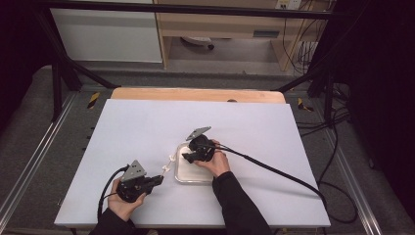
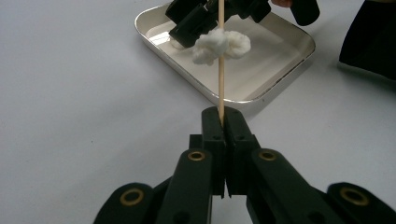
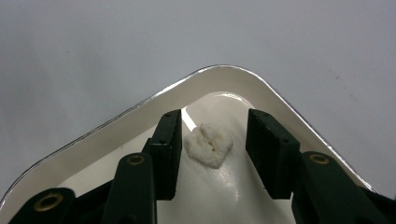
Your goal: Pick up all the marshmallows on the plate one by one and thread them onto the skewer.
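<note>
My left gripper [image 2: 224, 116] is shut on the lower end of a thin wooden skewer [image 2: 221, 88], which stands up from the jaws with a couple of white fluffy pieces [image 2: 221, 45] threaded on it. From above, that gripper [image 1: 159, 180] sits at the table's front left and its skewer [image 1: 169, 163] slants toward the metal tray [image 1: 182, 177]. My right gripper [image 3: 214, 116] reaches into a corner of the tray [image 3: 224, 70], jaws open on either side of one loose white piece [image 3: 208, 144]. The pads do not press on it. The high view shows the right gripper [image 1: 187, 157] over the tray.
The tray rests on a white table top [image 1: 147, 127] with a wooden strip along its far edge. Black cables trail from both grippers, the right one off to the table's right side. A metal frame and floor rails surround the table.
</note>
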Motion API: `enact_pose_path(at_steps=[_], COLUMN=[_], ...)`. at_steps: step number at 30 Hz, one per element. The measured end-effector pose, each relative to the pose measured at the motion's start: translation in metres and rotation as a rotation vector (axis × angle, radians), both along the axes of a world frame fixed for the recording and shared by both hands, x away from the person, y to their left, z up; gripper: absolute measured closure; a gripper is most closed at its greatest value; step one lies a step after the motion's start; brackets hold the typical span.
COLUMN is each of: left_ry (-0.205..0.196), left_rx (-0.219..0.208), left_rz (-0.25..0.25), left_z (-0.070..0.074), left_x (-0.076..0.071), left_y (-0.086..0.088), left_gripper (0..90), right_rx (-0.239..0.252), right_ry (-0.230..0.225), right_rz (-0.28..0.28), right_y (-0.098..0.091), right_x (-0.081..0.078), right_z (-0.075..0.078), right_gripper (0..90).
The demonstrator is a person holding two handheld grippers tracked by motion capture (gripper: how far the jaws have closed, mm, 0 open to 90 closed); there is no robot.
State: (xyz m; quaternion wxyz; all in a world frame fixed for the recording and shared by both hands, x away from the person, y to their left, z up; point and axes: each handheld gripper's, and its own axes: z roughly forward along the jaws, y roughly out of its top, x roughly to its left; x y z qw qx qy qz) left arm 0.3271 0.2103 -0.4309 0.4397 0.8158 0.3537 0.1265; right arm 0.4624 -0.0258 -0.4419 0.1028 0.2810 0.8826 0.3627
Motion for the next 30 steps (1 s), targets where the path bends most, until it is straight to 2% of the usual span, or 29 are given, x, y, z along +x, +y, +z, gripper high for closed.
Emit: enact_pose_path(at_steps=[3, 10, 20, 25, 30], left_ry=[-0.002, -0.002, -0.002, -0.001, -0.002], left_rx=[0.0, -0.001, -0.002, -0.001, -0.004], left_rz=[0.002, 0.002, 0.0, -0.002, -0.002], left_z=[0.0, 0.0, 0.0, 0.0, 0.0], left_x=[0.0, 0.0, 0.0, 0.0, -0.001], left_y=[0.0, 0.0, 0.0, 0.0, 0.0], left_gripper=[88.3, 88.3, 88.4, 88.3, 88.4], right_rx=[-0.004, -0.007, 0.016, 0.035, 0.02], right_ry=[0.005, -0.026, -0.013, -0.006, 0.011], right_rz=[0.01, 0.012, 0.007, 0.003, 0.002], right_y=[0.002, 0.003, 0.002, -0.001, -0.004], right_x=[0.0, -0.002, -0.002, -0.003, -0.002], right_z=[-0.002, -0.004, -0.003, 0.007, 0.009], right_gripper=[59.4, 67.2, 73.5, 75.0, 75.8])
